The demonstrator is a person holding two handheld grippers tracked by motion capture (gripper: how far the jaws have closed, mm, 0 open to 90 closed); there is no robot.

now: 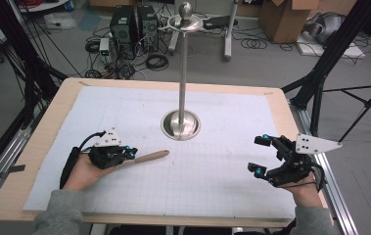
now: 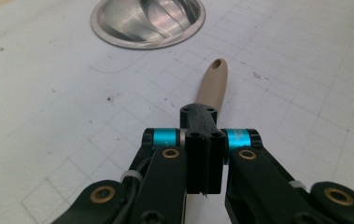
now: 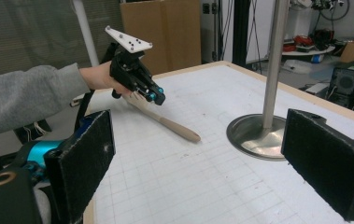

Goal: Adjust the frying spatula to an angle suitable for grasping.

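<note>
So the left gripper [image 1: 130, 153] has its black jaws clamped together on a tan wooden stick-like handle [image 1: 149, 157], which has a small hole at its far tip. The handle runs from the jaws toward the round shiny metal base [image 1: 180, 125] of a tall steel pole stand [image 1: 183, 73] in the middle of the table. It all sits on a white gridded paper mat [image 1: 222, 166]. Over on the right, the right gripper [image 1: 261, 155] just hangs above the mat with its padded jaws wide apart, holding nothing.
</note>
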